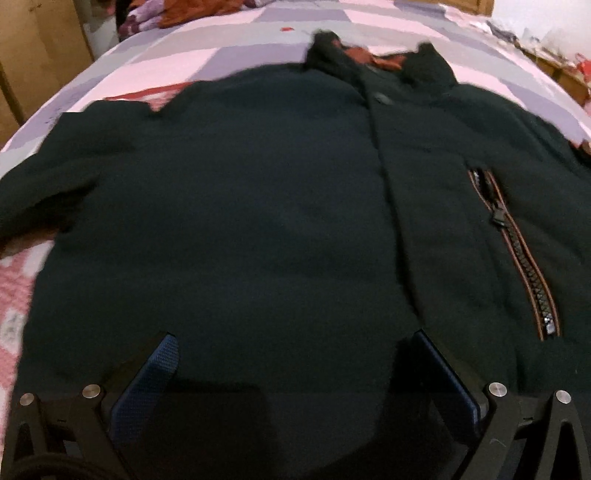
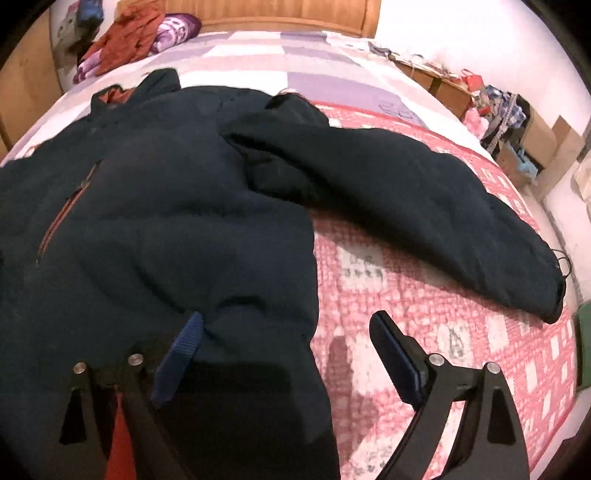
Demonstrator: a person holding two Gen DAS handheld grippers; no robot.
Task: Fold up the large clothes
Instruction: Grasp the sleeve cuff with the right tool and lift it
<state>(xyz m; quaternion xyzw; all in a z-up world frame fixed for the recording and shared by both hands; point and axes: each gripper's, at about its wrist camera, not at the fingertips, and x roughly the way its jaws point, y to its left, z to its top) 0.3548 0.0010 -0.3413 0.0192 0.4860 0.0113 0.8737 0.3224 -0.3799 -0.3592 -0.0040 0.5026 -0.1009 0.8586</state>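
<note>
A large dark green jacket (image 1: 258,206) lies spread front-up on the bed, collar (image 1: 376,59) at the far end. A pocket zipper with an orange edge (image 1: 517,251) runs down its right side. My left gripper (image 1: 291,343) is open, low over the jacket's hem near the middle. In the right wrist view the jacket's body (image 2: 166,221) fills the left and one sleeve (image 2: 406,192) stretches out to the right. My right gripper (image 2: 288,325) is open over the jacket's right hem corner, its left finger (image 2: 183,354) over the fabric and its right finger (image 2: 399,354) over the bedspread.
The bed has a pink and lilac patchwork spread (image 2: 443,332). An orange garment and purple cloth (image 2: 136,33) lie by the wooden headboard (image 2: 273,13). A wooden wardrobe (image 1: 40,48) stands at the left. Boxes and clutter (image 2: 517,125) line the floor at the right.
</note>
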